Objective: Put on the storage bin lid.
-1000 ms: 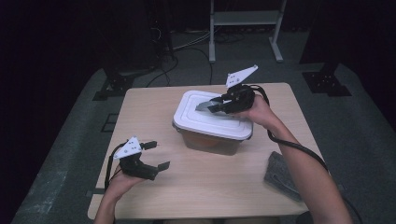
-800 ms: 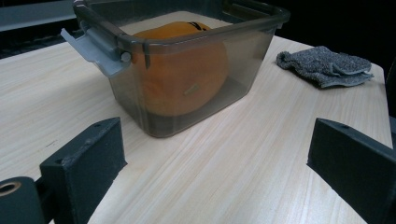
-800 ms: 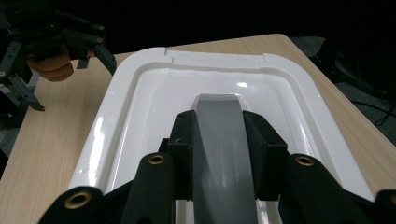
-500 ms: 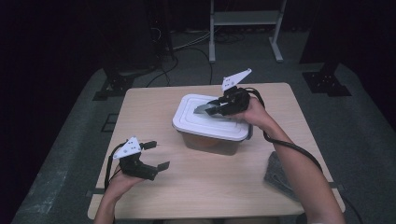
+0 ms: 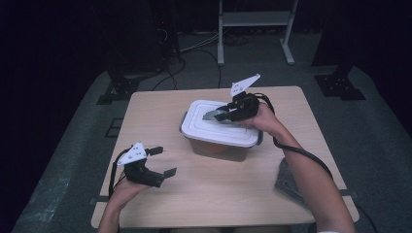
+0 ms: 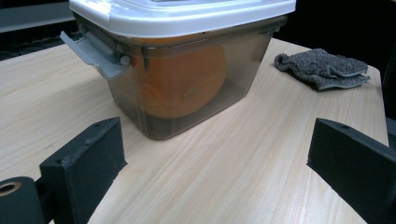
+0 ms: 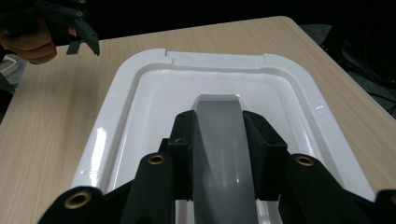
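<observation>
**Right gripper clamped on lid handle of container**

A translucent plastic container (image 5: pixel 221 145) is seen standing near the middle of the wooden counter (image 5: pixel 243 194). It is topped by a white lid (image 5: pixel 214 128) that is seated on the rim. A grey latch (image 6: pixel 93 51) is seen folded out at one end of the container in the left gripper view. An orange round object (image 6: pixel 187 79) is seen through the container wall; what it is cannot be told.

The right gripper (image 5: pixel 218 115) is held over the lid, tilted down toward it. In the right gripper view the grey handle (image 7: pixel 224 140) at the lid's centre is clamped between the two black pads (image 7: pixel 184 149), one pressed on each side. The white lid rim is seen all around the handle.

The left gripper (image 5: pixel 163 162) is held low over the counter near its front left corner, well apart from the container. Its jaws are spread wide, with nothing between them; bare wood is seen between them in the left gripper view, the container standing farther off.

A grey cloth (image 5: pixel 289 179) is laid crumpled on the counter near its right edge, partly covered by the right forearm in the high view and apart from the container.
</observation>
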Motion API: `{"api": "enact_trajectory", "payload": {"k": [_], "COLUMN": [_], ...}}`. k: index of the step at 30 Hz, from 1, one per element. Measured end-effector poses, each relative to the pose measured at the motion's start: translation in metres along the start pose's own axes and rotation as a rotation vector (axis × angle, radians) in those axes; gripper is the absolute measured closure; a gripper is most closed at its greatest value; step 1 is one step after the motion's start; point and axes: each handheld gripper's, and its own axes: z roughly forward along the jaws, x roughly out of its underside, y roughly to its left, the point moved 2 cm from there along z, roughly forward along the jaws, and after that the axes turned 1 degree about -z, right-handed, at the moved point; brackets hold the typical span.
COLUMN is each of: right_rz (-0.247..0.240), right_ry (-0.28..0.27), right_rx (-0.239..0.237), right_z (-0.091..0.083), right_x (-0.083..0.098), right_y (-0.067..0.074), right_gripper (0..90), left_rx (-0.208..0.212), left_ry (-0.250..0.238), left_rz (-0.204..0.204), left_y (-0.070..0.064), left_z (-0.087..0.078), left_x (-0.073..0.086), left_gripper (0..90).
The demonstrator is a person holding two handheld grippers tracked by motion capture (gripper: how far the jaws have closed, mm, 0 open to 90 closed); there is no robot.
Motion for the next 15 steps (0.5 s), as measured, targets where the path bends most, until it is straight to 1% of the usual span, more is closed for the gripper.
{"api": "enact_trajectory", "payload": {"k": [5, 8, 15], "right_rz": [0.003, -0.009, 0.0], "right_ry": [0.002, 0.007, 0.005], "right_rx": [-0.006, -0.009, -0.017], "right_z": [0.002, 0.005, 0.0079], "right_x": [0.0031, 0.0042, 0.0074], "right_y": [-0.0018, -0.0022, -0.0017], "right_gripper": [65.5, 65.4, 65.2], "left_rx": [0.001, 0.002, 0.003], "left_ry": [0.002, 0.003, 0.003], "left_rz": [0.0, 0.0, -0.003], "left_y": [-0.0002, -0.0003, 0.0001], "left_z": [0.0003, 0.0004, 0.0009], "left_x": [0.0, 0.0001, 0.0], "left_gripper": [3.0, 3.0, 3.1]}}
